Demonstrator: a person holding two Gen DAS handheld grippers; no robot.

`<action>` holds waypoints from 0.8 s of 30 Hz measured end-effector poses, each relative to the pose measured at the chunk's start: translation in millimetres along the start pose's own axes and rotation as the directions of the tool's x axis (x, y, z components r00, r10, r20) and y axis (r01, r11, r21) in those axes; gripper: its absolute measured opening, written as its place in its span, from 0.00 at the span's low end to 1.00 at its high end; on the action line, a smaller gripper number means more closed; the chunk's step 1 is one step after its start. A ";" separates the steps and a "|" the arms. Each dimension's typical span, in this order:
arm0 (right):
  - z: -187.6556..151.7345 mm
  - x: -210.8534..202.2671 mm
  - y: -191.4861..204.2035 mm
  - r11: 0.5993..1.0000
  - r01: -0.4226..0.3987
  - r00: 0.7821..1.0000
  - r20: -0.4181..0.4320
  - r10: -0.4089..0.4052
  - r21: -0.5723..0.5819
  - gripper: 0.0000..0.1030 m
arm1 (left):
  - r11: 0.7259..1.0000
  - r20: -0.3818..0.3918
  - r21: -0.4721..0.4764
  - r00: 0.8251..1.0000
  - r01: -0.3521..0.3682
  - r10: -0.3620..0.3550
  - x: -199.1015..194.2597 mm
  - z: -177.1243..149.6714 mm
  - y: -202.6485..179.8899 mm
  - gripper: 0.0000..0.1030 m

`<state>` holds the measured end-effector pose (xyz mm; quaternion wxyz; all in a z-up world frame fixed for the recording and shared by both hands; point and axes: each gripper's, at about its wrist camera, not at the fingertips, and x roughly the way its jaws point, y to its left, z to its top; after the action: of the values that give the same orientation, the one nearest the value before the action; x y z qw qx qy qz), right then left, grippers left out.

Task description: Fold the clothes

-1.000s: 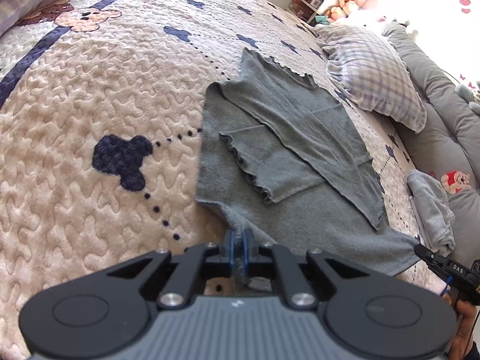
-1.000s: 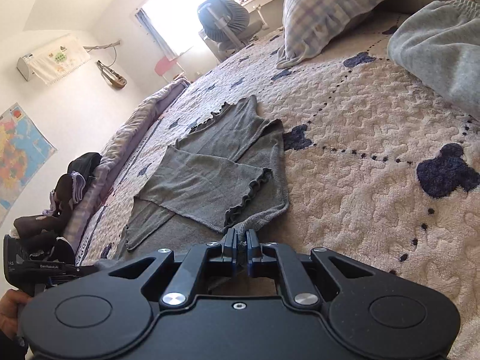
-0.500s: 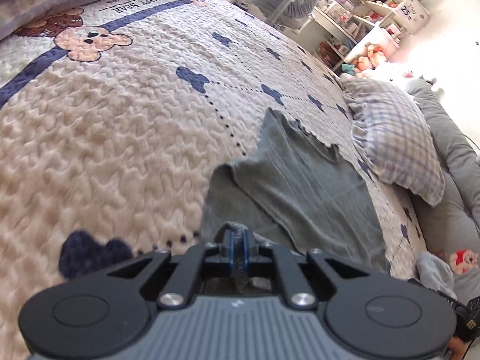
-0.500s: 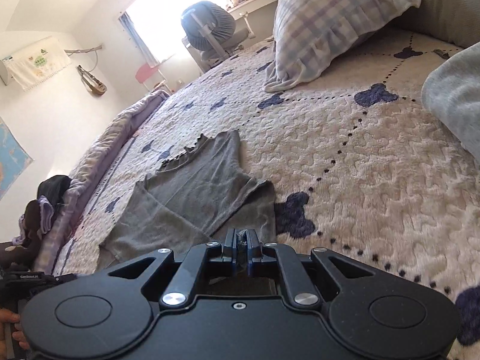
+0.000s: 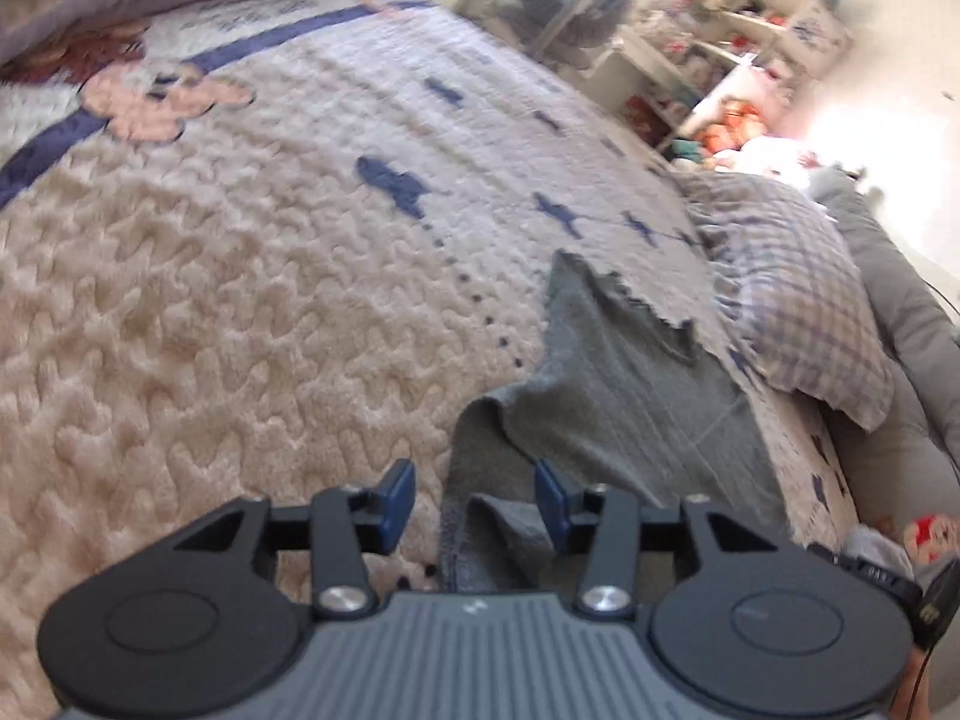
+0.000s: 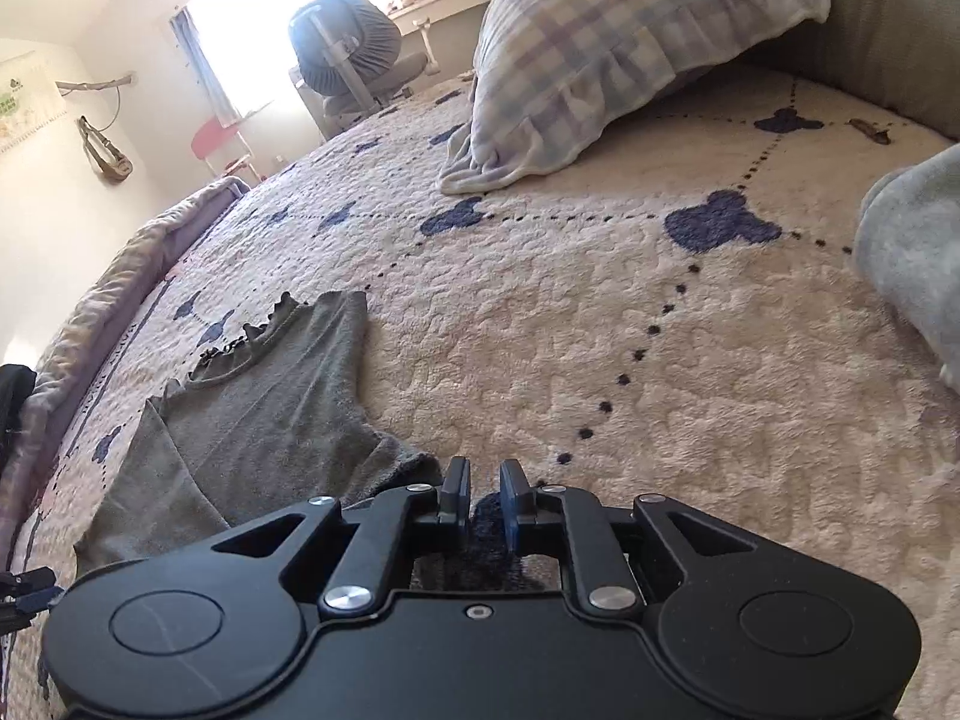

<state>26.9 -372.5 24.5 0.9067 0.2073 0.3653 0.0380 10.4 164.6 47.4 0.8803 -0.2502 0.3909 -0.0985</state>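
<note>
Left tool [image 5: 474, 501] opening, soft grey ruffle-edged knit top [image 5: 630, 396] loose between blue pads; right tool [image 6: 485, 495] opening, nothing gripped, top [image 6: 264, 396] just left. Folded flat on nubby cream quilted bedspread [image 6: 660, 360].

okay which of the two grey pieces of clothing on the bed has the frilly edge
The flat grey top by the left gripper: its neckline is ruffled. The paler grey garment at the right edge is a plain, fleecy heap.

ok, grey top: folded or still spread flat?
Folded. The grey top lies doubled over on the bedspread, bottom hem brought up over the body, ruffled neckline showing. Both grippers' jaws are opening, letting go.
</note>
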 end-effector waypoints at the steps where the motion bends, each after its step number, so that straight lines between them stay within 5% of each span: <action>1: -0.5 -8.3 -3.0 1.000 -0.026 1.000 0.017 0.026 -0.009 0.18 | 0.999 -0.002 0.040 1.000 0.020 -0.020 -4.1 -0.7 -3.1 0.49; 3: -0.7 -23.5 -5.8 0.996 -0.074 0.996 0.039 0.076 -0.059 0.29 | 0.990 -0.012 0.133 0.998 0.057 -0.056 -10.9 -2.6 -10.3 0.59; 9: -14.3 -29.9 16.6 0.925 -0.114 0.993 -0.050 0.103 -0.364 0.30 | 0.889 -0.104 0.437 0.990 0.133 -0.098 -1.2 -19.1 -34.8 0.76; 13: -21.5 -19.2 32.1 0.898 -0.095 0.995 -0.054 0.080 -0.430 0.30 | 0.846 -0.104 0.532 0.995 0.045 0.012 26.4 -29.4 -44.4 0.73; 16: -24.5 -7.9 43.2 0.883 -0.058 0.998 -0.032 0.048 -0.465 0.30 | 0.828 -0.077 0.561 0.995 -0.012 0.066 37.9 -30.4 -50.1 0.61; 18: -27.7 -1.2 48.8 0.868 -0.039 0.999 -0.026 0.030 -0.494 0.27 | 0.837 -0.058 0.548 0.997 -0.012 0.053 35.9 -26.6 -50.5 0.22; 20: -32.2 4.1 54.5 0.848 -0.009 1.000 -0.011 0.004 -0.530 0.10 | 0.863 -0.043 0.504 0.998 -0.010 0.037 33.4 -22.0 -47.6 0.15; 24: -38.6 3.8 58.6 0.832 0.035 0.999 0.035 -0.019 -0.554 0.04 | 0.879 -0.024 0.477 1.000 -0.006 0.020 33.0 -21.4 -47.5 0.09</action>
<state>8.4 -304.8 20.7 0.9334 -0.0689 0.3286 0.1264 18.0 104.0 38.7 0.9098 -0.0218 0.3688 -0.1892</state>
